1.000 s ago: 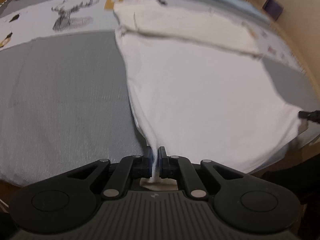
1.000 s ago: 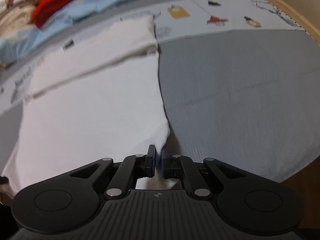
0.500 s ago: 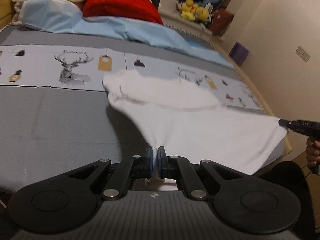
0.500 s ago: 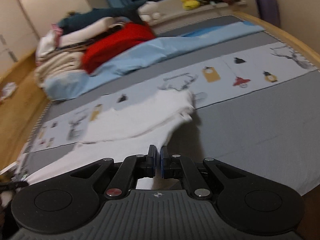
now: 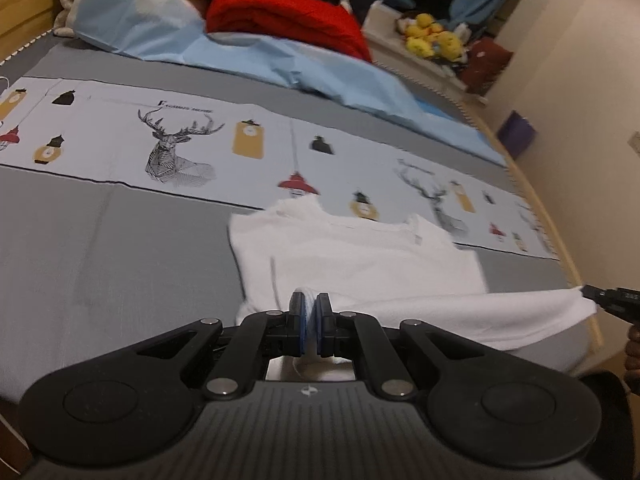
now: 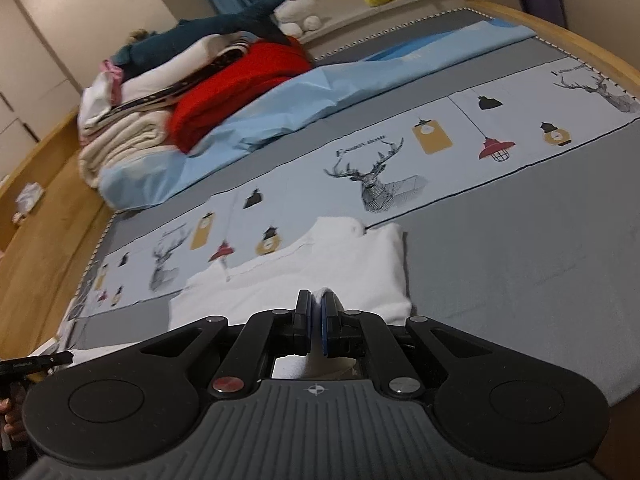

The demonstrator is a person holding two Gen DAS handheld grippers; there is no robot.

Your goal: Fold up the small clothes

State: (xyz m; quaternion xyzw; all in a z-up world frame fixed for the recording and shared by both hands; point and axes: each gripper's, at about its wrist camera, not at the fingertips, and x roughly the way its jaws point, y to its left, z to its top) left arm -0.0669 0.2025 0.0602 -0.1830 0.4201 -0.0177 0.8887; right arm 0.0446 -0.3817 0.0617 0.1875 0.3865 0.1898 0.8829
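Two corners of one white garment [image 5: 360, 256] are pinched between my tools, and its far part lies flat on the grey bedspread [image 5: 112, 248], just in front of the printed deer band. On the left side, my left gripper [image 5: 308, 312] is closed on a bunched bit of the near hem, with white cloth showing between the blue pads. From there the raised edge stretches across to my right gripper [image 6: 317, 320], which is likewise clamped on fabric; its black tip also pokes in at the right border of the left camera.

I judge the cloth light, soft and limp: it sags between the two grips and creases where it bends, so it will drape wherever I lower it instead of holding a line. Corners and hem are the sensible places to hold it, and a thin pinch could slip if I pull too hard.

Much is hidden. Both gripper bodies cover the near hem and the underside of the lifted flap. Motion blur smears the collar end, so I cannot tell sleeves from body, nor how many layers already lie folded.
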